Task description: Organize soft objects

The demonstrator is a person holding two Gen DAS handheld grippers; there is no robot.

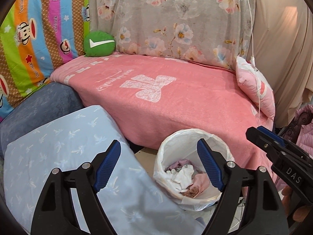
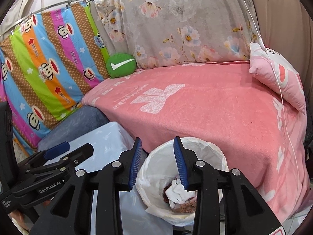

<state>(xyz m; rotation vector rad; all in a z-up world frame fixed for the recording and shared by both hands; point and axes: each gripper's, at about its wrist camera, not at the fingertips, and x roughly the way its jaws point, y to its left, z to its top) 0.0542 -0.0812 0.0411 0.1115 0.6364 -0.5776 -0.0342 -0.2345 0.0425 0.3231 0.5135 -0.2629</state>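
Note:
A light blue pillow (image 1: 68, 156) with a pale palm print lies at the lower left, in front of the pink blanket (image 1: 176, 101) that covers the seat. My left gripper (image 1: 158, 143) is open over the pillow's right edge, with nothing between its blue pads. My right gripper (image 2: 157, 140) is also open and empty, above the rim of a white lined bin (image 2: 205, 143). A round green cushion (image 1: 99, 43) with a white tick sits at the seat's back left. At its right end, a small pink pillow (image 1: 254, 86) leans upright. In the left wrist view, the right gripper (image 1: 254, 132) comes in from the right.
The bin (image 1: 176, 137) holds crumpled white and pink scraps. A blue-grey cushion (image 1: 39, 105) lies left of the blue pillow. Behind the seat hang a floral sheet (image 1: 176, 19) and a striped cartoon sheet (image 1: 29, 39). A thin white cord (image 1: 252, 39) hangs by the pink pillow.

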